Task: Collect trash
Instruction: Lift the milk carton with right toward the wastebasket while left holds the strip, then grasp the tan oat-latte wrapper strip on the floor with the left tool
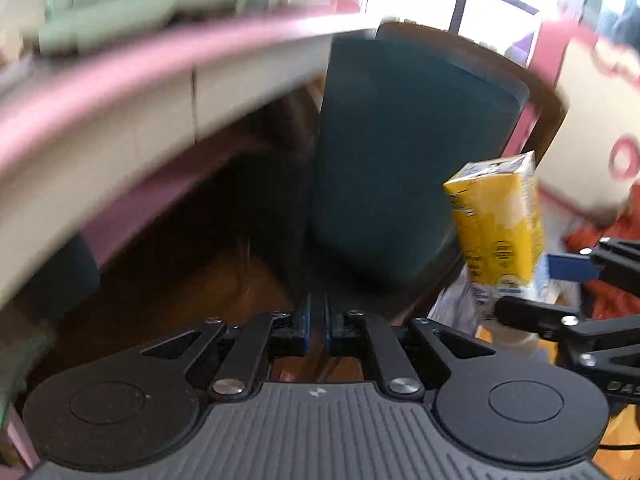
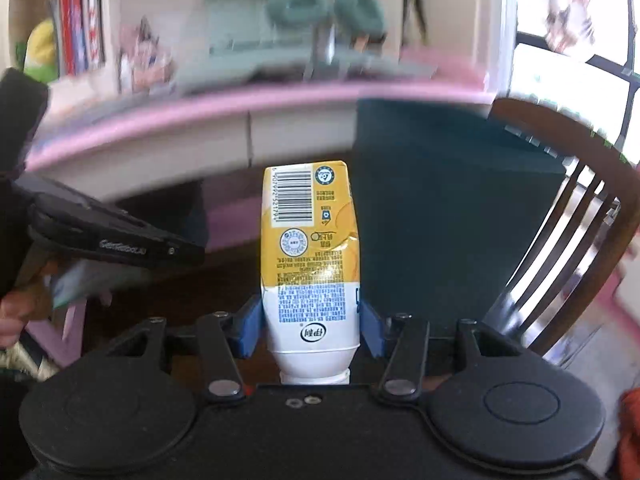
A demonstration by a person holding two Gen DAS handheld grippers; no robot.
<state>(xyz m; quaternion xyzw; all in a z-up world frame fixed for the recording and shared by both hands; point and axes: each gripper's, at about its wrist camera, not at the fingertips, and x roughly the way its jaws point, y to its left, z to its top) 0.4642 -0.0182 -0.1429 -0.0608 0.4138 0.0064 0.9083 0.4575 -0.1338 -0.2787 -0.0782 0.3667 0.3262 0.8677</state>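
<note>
The right gripper (image 2: 310, 324) pinches a yellow carton (image 2: 310, 248), held aloft before the dark bin (image 2: 440, 208) at two o'clock; the left gripper (image 1: 316, 322) is pressed together, empty. Dropping it remains.

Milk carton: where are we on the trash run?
Done: the yellow and white milk carton is picked up, clamped between the right gripper pads, off any surface. In hand: it is carried past the desk and chair. The left gripper is shut and empty. Left: dropping it; no bin is clearly visible.
</note>
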